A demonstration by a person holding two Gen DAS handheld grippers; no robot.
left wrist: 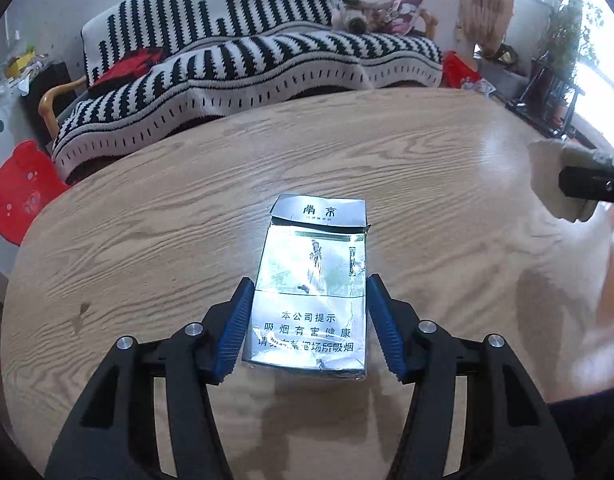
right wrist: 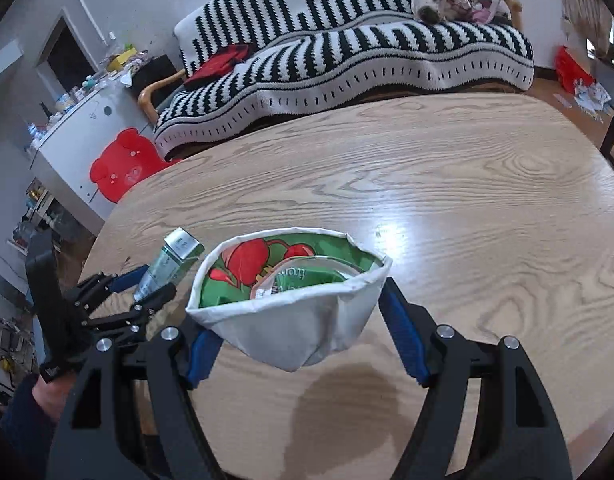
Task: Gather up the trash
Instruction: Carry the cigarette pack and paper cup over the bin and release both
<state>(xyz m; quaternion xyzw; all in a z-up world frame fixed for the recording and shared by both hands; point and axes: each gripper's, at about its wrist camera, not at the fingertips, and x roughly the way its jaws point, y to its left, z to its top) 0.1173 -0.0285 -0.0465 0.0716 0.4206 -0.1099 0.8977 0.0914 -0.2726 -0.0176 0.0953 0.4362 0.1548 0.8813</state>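
Note:
A silver cigarette pack [left wrist: 311, 280] with a torn-open lid is clamped between the blue pads of my left gripper [left wrist: 311, 282] and hangs just above the wooden table [left wrist: 147, 220], casting a shadow. From the right wrist, the same pack [right wrist: 171, 260] and left gripper [right wrist: 147, 286] show at the left. My right gripper [right wrist: 295, 312] is shut on a crumpled white paper bowl [right wrist: 291, 320] printed with red tomatoes inside, held above the table [right wrist: 467, 200]. That bowl [left wrist: 555, 176] and a black finger of the right gripper [left wrist: 587, 188] appear at the right edge of the left wrist view.
Behind the table stands a sofa under a black-and-white striped blanket [left wrist: 247, 72]. A red bear-shaped stool [right wrist: 119, 164] and a white cabinet [right wrist: 75, 128] stand at the left. Plants [left wrist: 563, 48] fill the window corner. A hand [right wrist: 47, 392] holds the left gripper's handle.

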